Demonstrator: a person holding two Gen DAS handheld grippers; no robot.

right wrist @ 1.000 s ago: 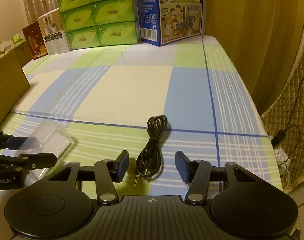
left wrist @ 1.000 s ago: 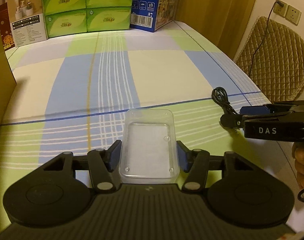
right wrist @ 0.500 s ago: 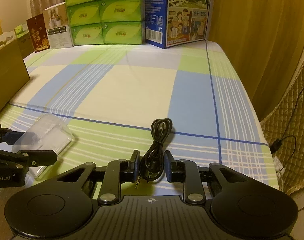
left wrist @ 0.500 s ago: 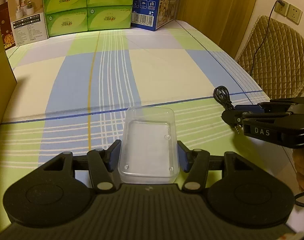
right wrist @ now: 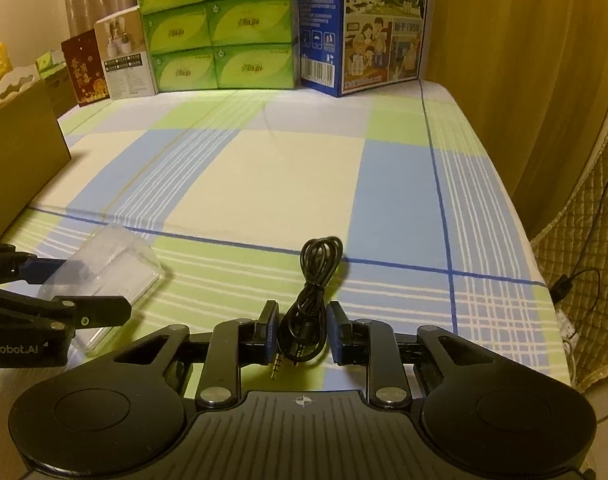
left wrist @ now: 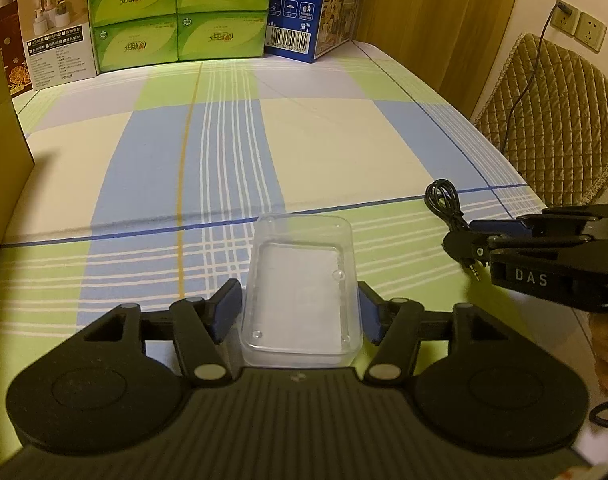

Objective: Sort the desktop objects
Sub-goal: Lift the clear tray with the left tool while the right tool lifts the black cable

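Observation:
A clear plastic box (left wrist: 299,280) lies on the checked tablecloth between the fingers of my left gripper (left wrist: 299,286). That gripper's jaws are opening, and its blue pads stand just off the box's sides. The right wrist view has the same box (right wrist: 111,260) and left gripper (right wrist: 75,288) at lower left. My right gripper (right wrist: 301,306) is shut on a coiled black audio cable (right wrist: 320,256), whose two plugs hang out behind the pads. From the left wrist view the right gripper (left wrist: 462,234) holds the cable (left wrist: 442,196) at the right.
A brown cardboard box (right wrist: 19,160) stands along the left edge. Green tissue boxes (left wrist: 175,16), a blue carton (left wrist: 304,8) and smaller boxes line the far end. A quilted chair back (left wrist: 552,120) and a wall socket (left wrist: 580,28) are beyond the right edge.
My right gripper's jaws came together on the black cable, which had lain loose between them. The left gripper's pads have eased slightly apart around the box.

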